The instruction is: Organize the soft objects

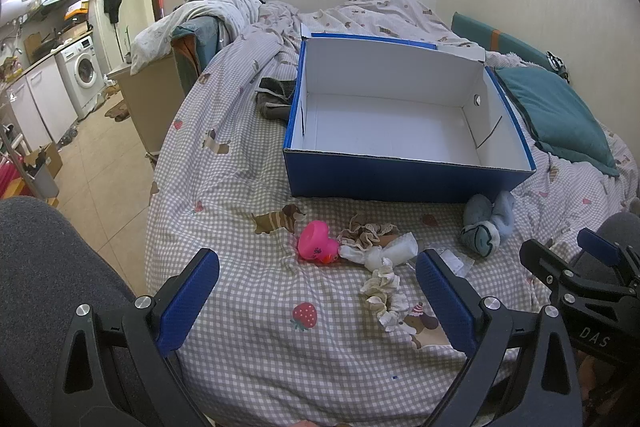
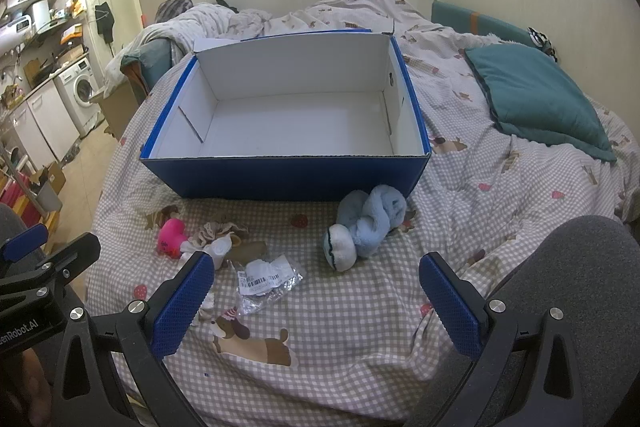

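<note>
Soft things lay scattered on the bed (image 1: 248, 163), on the checked sheet in front of a blue box (image 1: 400, 183) whose white inside held nothing. Seen from the left tongs (image 1: 318, 287), the box stood at 12 o'clock. A pink duck (image 1: 316, 242) sat just short of it at 12, touching a heap of beige and white cloths (image 1: 372, 243) on its right. A cream scrunchie (image 1: 386, 293) lay nearer, at about 1 o'clock, between the pads. A light blue plush (image 1: 486, 225) rested at 2 o'clock, close by the box's front corner. A dark garment (image 1: 274, 97) lay against the box's left wall at 11 o'clock, and a teal pillow (image 1: 556, 115) lay at 2 o'clock beyond the box.

From the right tongs (image 2: 316, 295), the plush (image 2: 366, 227) lay at 12 to 1 o'clock, just before the box (image 2: 280, 179). A crinkled clear packet (image 2: 268, 281) with a barcode label lay at 11 o'clock, and the duck (image 2: 171, 231) and cloths (image 2: 216, 237) were farther left at 10.

Both tongs stood wide apart and held nothing, hovering low over the near end of the bed. The right tongs (image 1: 580, 267) showed at the left view's right edge.
</note>
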Tool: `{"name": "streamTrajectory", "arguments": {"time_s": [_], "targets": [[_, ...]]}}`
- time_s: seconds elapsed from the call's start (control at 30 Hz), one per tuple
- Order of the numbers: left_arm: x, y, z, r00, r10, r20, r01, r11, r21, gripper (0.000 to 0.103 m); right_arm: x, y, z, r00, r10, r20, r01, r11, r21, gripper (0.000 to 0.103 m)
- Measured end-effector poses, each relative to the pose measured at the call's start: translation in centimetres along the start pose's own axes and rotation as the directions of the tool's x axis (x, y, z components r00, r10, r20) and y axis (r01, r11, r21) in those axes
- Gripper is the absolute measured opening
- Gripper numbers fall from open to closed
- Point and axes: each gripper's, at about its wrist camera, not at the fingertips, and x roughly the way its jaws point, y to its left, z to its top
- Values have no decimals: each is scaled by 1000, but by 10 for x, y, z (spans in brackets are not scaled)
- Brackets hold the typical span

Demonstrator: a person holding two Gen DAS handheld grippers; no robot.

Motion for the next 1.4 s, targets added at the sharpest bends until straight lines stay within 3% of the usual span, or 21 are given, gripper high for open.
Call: {"name": "streamTrajectory", "arguments": {"time_s": [1.23, 1.4], "targets": [[-5, -1, 2, 1000, -3, 0, 3, 1000, 7, 98, 0, 0, 0, 1000, -4, -5, 4, 1000, 3, 103], [-1, -1, 12, 998, -7, -55, 8, 1000, 16, 98, 3, 1, 7, 997, 38, -70, -38, 999, 2, 103]]}}
